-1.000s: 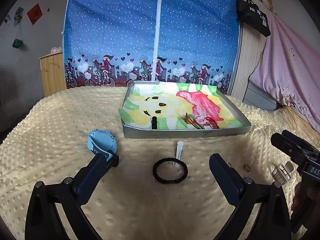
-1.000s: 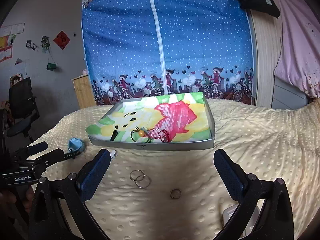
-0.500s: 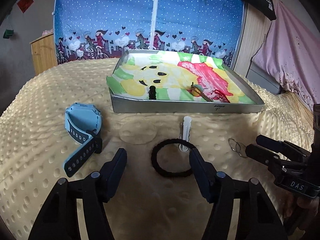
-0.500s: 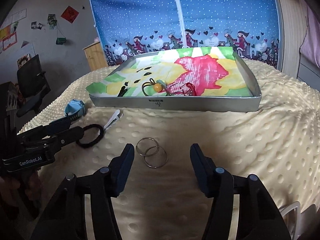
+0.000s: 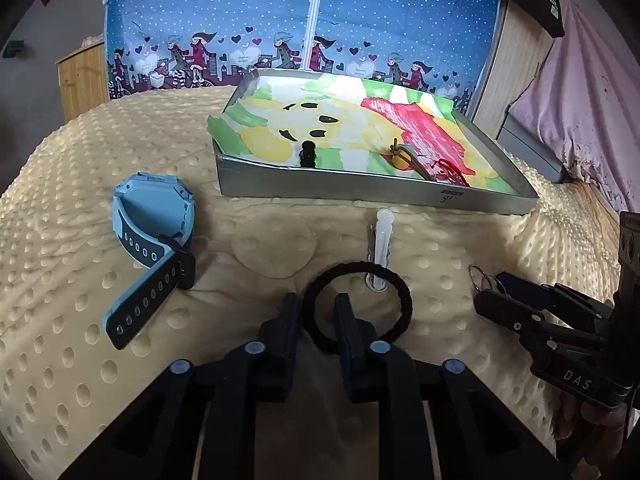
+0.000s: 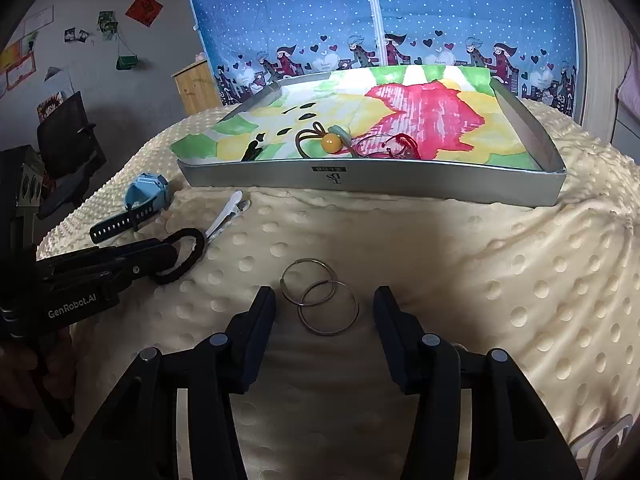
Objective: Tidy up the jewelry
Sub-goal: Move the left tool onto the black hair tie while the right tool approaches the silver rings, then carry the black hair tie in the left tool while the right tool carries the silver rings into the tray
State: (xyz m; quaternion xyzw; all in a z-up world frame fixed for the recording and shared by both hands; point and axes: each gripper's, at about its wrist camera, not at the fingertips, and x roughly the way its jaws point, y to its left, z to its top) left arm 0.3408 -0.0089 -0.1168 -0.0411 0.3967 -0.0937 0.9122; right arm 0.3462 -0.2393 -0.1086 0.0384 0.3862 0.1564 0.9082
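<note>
My left gripper is closing, and the near-left band of a black hair tie is pinched between its pads on the cream blanket. The right wrist view shows that same left gripper gripping the hair tie. My right gripper is closing around two linked silver hoops that lie flat between its fingers, and the pads stand clear of them. Behind is a silver tray lined with a painted sheet. It holds a black clip, an amber-bead hair tie and a red cord.
A blue watch lies left of the tray. A white hair clip touches the hair tie's far edge. A white object peeks in at the bottom right. A blue curtain hangs behind the bed.
Both grippers dropped toward the blanket and narrowed from wide open. The left one closed onto the hair tie. The right one came to straddle the hoops.
</note>
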